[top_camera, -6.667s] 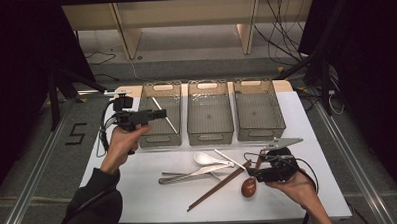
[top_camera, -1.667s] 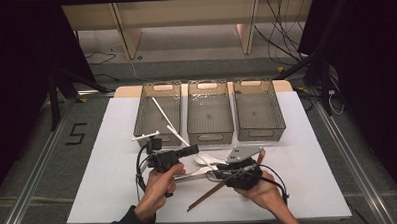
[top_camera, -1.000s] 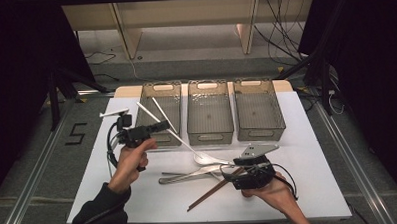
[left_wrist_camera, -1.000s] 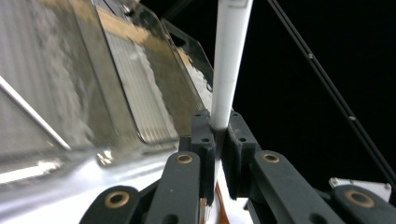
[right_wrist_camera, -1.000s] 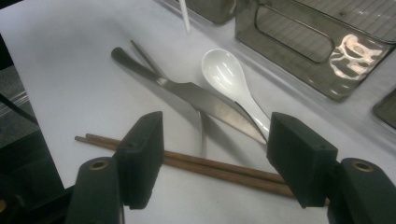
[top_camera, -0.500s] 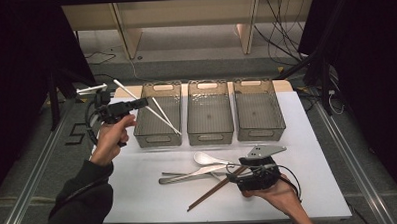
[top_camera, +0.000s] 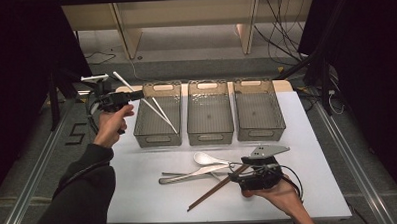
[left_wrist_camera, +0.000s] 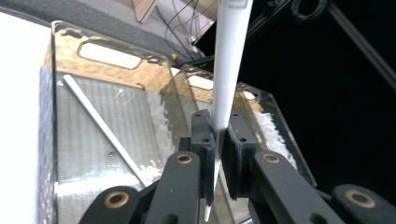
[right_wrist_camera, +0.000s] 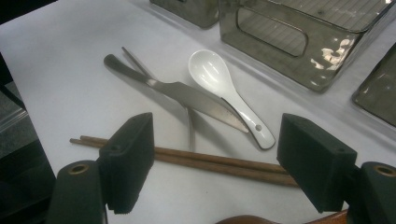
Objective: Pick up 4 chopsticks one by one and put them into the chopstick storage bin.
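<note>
My left gripper (top_camera: pixel 137 95) hangs at the left bin's (top_camera: pixel 157 139) far-left corner, shut on a white chopstick (top_camera: pixel 120 78). In the left gripper view that chopstick (left_wrist_camera: pixel 229 70) stands upright between the pads of the gripper (left_wrist_camera: pixel 218 140). A second white chopstick (left_wrist_camera: pixel 100 123) lies slanted inside the bin (left_wrist_camera: pixel 107 44). My right gripper (top_camera: pixel 234 177) rests low near the table's front. Its jaws have just been opening and straddle a pair of brown chopsticks (right_wrist_camera: pixel 210 161) without pressing them. The right gripper (right_wrist_camera: pixel 217 140) points at a white ceramic spoon (right_wrist_camera: pixel 224 79) and a metal knife (right_wrist_camera: pixel 187 95).
Middle bin (top_camera: pixel 211 137) and right bin (top_camera: pixel 261 135) stand in a row behind the utensils. The spoon (top_camera: pixel 208 158), knife (top_camera: pixel 188 175) and brown chopsticks (top_camera: pixel 214 189) lie crossed on the white table (top_camera: pixel 139 194). A brown rounded object (top_camera: pixel 247 193) sits under my right hand.
My left hand has carried the white chopstick from mid-table up toward the far left, beside the left bin. The right hand stays put and its jaws stand wider.
</note>
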A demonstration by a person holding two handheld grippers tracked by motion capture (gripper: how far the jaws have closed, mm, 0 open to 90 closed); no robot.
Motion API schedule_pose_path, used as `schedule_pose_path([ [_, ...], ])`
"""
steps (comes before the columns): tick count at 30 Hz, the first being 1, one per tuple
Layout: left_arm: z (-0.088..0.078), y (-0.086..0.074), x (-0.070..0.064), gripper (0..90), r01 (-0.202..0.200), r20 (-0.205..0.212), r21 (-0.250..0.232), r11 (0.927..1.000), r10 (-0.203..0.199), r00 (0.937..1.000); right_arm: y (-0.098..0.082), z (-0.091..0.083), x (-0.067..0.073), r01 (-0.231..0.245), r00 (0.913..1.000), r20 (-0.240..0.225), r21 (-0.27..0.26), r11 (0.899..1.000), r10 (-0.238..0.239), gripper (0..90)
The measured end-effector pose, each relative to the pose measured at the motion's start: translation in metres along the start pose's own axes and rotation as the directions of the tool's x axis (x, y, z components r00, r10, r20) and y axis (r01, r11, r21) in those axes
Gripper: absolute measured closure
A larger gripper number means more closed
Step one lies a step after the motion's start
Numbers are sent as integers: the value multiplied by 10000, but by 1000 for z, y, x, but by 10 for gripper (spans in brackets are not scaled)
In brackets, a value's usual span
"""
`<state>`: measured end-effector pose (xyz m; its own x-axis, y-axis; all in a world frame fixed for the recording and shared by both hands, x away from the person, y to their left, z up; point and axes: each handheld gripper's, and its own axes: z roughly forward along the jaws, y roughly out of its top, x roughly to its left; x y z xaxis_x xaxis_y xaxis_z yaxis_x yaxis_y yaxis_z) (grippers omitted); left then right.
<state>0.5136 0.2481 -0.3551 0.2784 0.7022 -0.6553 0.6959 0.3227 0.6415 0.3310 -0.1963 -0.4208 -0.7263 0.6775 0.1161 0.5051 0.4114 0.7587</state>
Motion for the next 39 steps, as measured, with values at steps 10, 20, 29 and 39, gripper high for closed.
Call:
schedule_pose_path([
  [10,26,-6,3,834,-30,-477,637,9980,61,9988,-1,0,-1,25,10000,-10,43,10000,-25,284],
  [20,44,-19,7,830,79,-532,1417,9899,-4,9986,-2,-2,-2,-5,10000,41,29,10000,4,284],
  [29,55,-27,4,826,-162,-817,1740,9846,308,9962,-2,-1,-2,16,10000,-1,53,10000,-16,284],
  [39,64,-27,-1,729,-396,-1321,2096,9770,685,9889,-2,-1,-2,-45,10000,1,71,10000,45,285],
])
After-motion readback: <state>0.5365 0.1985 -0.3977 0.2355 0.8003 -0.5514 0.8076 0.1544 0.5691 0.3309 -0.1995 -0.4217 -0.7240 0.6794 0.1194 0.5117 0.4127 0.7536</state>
